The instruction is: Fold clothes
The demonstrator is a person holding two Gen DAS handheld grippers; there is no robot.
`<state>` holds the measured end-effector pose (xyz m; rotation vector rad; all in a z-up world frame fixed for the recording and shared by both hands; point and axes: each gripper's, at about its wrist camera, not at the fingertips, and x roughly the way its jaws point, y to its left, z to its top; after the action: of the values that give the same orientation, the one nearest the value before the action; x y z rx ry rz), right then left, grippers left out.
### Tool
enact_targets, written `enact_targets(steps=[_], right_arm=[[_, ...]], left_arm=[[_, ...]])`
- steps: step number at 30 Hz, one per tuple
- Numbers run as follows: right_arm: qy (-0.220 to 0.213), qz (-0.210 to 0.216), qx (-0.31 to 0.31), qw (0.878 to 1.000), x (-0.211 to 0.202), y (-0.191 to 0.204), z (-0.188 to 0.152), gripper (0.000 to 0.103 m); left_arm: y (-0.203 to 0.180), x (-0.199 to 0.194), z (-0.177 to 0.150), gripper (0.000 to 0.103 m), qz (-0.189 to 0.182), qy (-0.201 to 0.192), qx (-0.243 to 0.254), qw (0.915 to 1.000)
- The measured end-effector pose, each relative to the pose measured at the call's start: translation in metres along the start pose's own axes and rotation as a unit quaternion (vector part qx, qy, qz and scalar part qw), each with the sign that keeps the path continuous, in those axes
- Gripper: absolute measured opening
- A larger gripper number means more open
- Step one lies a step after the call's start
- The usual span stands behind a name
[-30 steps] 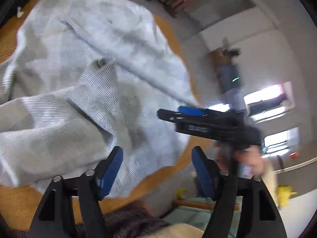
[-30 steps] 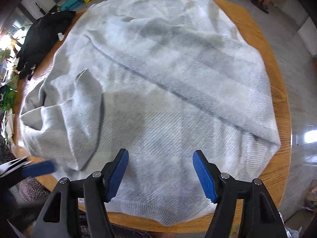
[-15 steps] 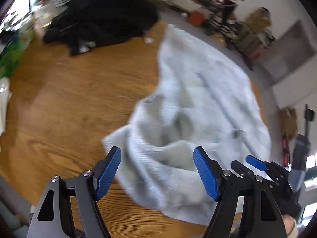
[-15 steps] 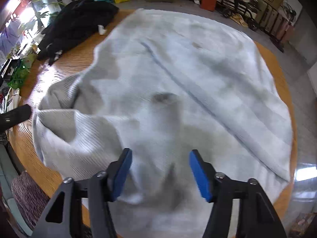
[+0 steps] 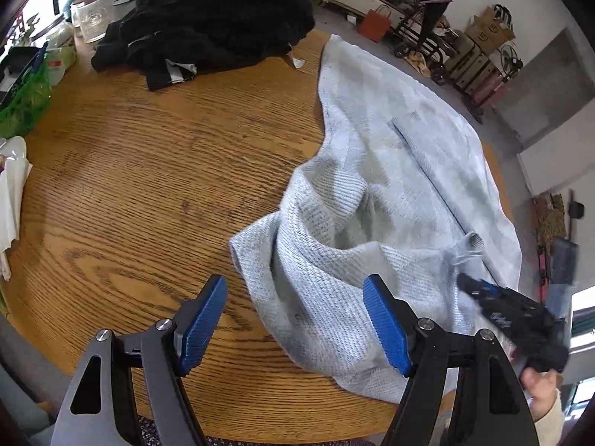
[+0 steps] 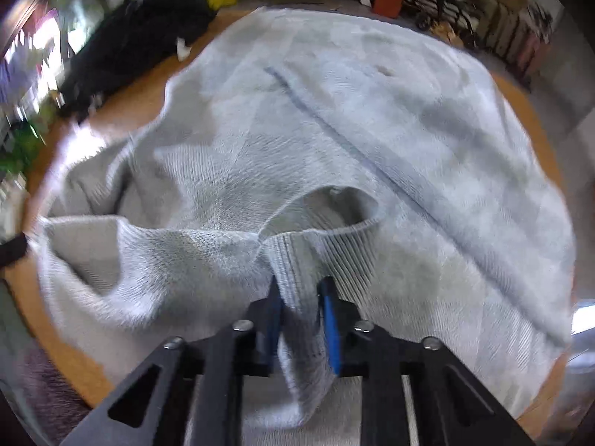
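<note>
Pale grey knit, a sweater, lies spread over most of a round oak-grain table. In the right wrist view its long axis runs from the near table edge away towards the far rim, with a dark seam line crossing it diagonally from upper left to lower right. The near part is rumpled: a ribbed cuff or hem stands up in a loop just ahead of the right gripper. That gripper's jaws are closing, and a fold of the ribbed knit is pinched between the blue pads, pressed from both sides.

The left gripper hangs above the near left corner of the sweater with its jaws spread wide; nothing lies between them but the table and the edge of the knit below. Whether the pads touch the cloth I cannot tell.

The left wrist view shows what the other barely does: the bare wood left of the sweater, a heap of black clothing at the far side of the table, apart from the sweater, a glass jar just beside it, and a green basket at the left rim with contents too dim to name. It also catches the right gripper from outside, at lower right, with a hand under it. The right wrist view is motion-blurred at its edges.
</note>
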<state>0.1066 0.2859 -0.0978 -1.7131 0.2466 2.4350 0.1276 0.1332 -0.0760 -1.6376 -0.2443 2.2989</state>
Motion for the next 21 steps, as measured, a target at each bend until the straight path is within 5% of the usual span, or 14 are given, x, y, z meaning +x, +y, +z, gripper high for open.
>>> enact_targets(steps=[4,7,10,11,12,13,17,21], right_arm=[[-0.034,0.043,0.069,0.996,-0.034,-0.054,-0.019,0.014],[-0.03,0.031,0.127,0.991,-0.038,-0.102,-0.044,0.015],[0.015,0.009,0.171,0.985,-0.021,-0.138,-0.074,0.026],[0.015,0.026,0.193,0.981,-0.02,-0.148,-0.083,0.025],[-0.003,0.05,0.21,0.977,-0.024,-0.155,-0.087,0.036],[-0.013,0.062,0.216,0.974,-0.028,-0.159,-0.086,0.047],[-0.05,0.118,0.22,0.967,-0.044,-0.162,-0.07,0.05],[-0.036,0.132,0.203,0.969,-0.037,-0.145,-0.044,0.052]], left_arm=[[-0.002,0.003,-0.001,0.076,-0.003,0.012,0.012,0.9998],[-0.009,0.011,-0.002,0.076,-0.002,0.022,0.02,0.9996],[-0.015,0.016,-0.003,0.076,-0.001,0.025,0.024,0.9994],[-0.016,0.017,-0.003,0.076,0.0,0.027,0.026,0.9993],[-0.017,0.017,-0.003,0.076,0.001,0.028,0.026,0.9993],[-0.017,0.017,-0.002,0.076,0.003,0.028,0.025,0.9993],[-0.016,0.015,-0.003,0.076,-0.003,0.026,0.011,0.9996],[-0.013,0.014,-0.006,0.076,-0.012,0.026,0.0,0.9996]])
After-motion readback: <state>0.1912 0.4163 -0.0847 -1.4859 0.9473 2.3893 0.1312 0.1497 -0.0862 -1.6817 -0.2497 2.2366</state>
